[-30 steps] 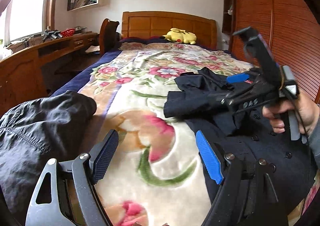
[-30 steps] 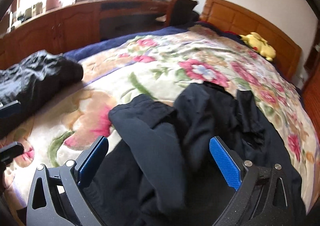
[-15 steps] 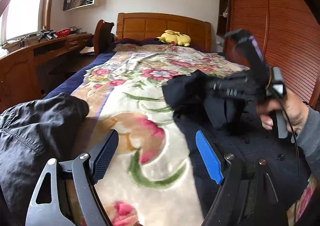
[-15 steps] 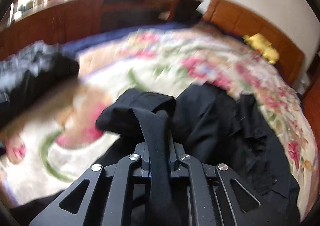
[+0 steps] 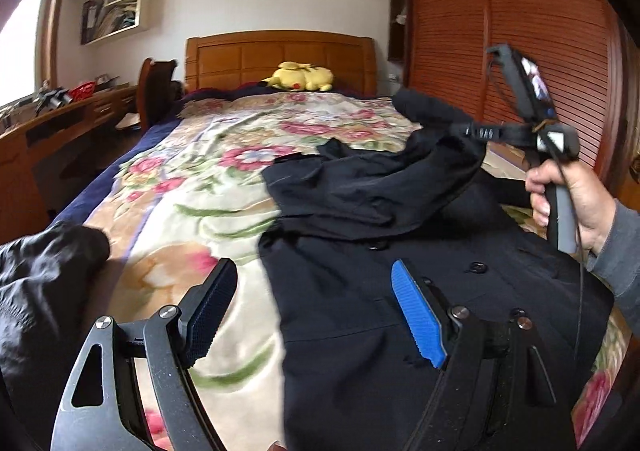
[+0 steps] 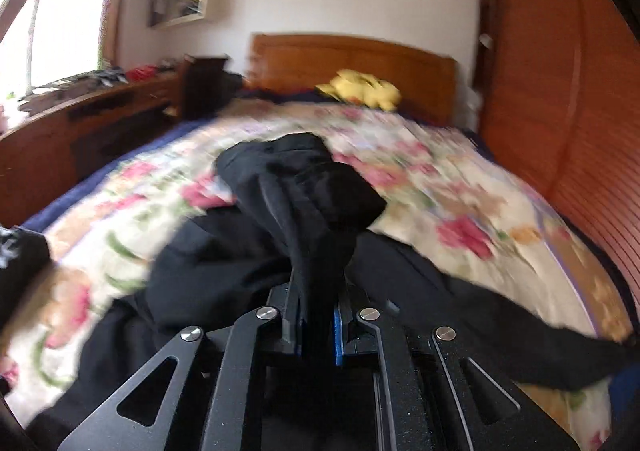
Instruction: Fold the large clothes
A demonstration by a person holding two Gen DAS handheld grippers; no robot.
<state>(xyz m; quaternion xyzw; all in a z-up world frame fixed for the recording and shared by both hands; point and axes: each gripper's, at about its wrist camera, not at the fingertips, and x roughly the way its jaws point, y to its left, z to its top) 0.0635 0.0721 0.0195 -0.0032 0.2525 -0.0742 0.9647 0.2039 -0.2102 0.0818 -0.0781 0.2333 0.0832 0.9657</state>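
Observation:
A large black buttoned coat [image 5: 380, 291] lies on the floral bedspread [image 5: 224, 179], on the bed's right half. My right gripper [image 6: 314, 323] is shut on the coat's sleeve [image 6: 304, 187] and holds it lifted above the coat body; it also shows in the left wrist view [image 5: 460, 127], with the sleeve [image 5: 424, 107] draped from it. My left gripper [image 5: 316, 311] is open and empty, low over the coat's left edge near the foot of the bed. The right wrist view is blurred.
Another dark garment [image 5: 44, 283] lies crumpled at the bed's left front. A yellow plush toy [image 5: 300, 77] sits by the wooden headboard [image 5: 280, 55]. A wooden desk [image 5: 60, 119] and chair [image 5: 156, 87] stand left; a slatted wardrobe [image 5: 520, 51] stands right.
My right gripper closed on the sleeve, then lifted it and carried it rightward and up. My left gripper stayed open, shifting slightly towards the coat.

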